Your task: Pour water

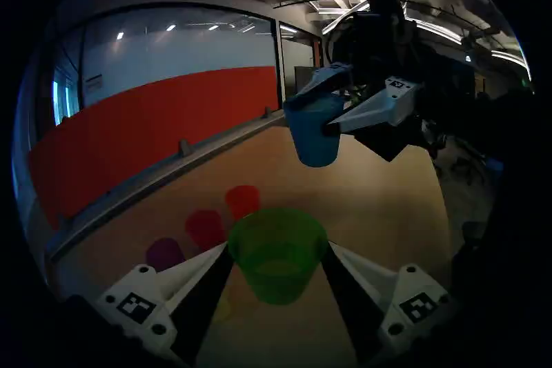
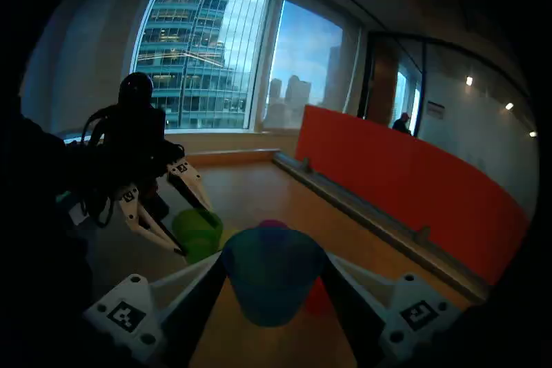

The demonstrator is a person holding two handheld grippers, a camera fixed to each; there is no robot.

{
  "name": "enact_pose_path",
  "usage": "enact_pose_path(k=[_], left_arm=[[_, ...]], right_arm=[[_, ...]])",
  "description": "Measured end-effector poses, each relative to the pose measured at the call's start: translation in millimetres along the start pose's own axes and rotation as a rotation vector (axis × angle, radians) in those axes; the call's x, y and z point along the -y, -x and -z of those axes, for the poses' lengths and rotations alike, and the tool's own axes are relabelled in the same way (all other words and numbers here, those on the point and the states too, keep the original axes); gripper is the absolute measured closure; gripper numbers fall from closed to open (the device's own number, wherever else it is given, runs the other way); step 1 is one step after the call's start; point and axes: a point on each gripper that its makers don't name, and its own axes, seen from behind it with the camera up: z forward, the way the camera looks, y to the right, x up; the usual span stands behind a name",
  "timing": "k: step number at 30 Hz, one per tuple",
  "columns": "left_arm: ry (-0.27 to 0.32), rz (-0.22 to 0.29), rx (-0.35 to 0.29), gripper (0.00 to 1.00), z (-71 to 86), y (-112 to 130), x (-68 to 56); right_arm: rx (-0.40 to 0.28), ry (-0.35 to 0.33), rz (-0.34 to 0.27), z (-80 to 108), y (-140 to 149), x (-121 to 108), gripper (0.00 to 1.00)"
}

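Observation:
A translucent green cup [image 1: 278,256] stands upright between the fingers of my left gripper [image 1: 278,264], which is shut on it above the wooden table [image 1: 386,195]. Farther off and higher, my right gripper [image 1: 336,109] holds a blue cup [image 1: 312,131] upright. In the right gripper view the blue cup [image 2: 271,282] sits between the fingers of my right gripper [image 2: 272,285], shut on it. To its left the left gripper [image 2: 188,219] holds the green cup [image 2: 198,232]. I cannot tell whether either cup holds water.
A red cup [image 1: 243,201], a dark pink cup [image 1: 205,227] and a purple cup [image 1: 165,253] stand on the table below the green cup. A grey rail [image 1: 159,171] and an orange wall panel [image 1: 138,126] border the table. Large windows [image 2: 207,57] lie beyond.

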Motion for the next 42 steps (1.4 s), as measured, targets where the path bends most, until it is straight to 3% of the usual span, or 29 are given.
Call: enact_pose_path(k=[19, 42], left_arm=[[0.058, -0.029, 0.124, 0.14, -18.6, 37, -11.0], [0.083, -0.018, 0.192, 0.13, -32.7, 60, -12.8]], right_arm=[[0.145, -0.087, 0.007, -19.0, 62, 15, 0.07], [0.294, -0.136, 0.036, -24.5, 116, 25, 0.07]])
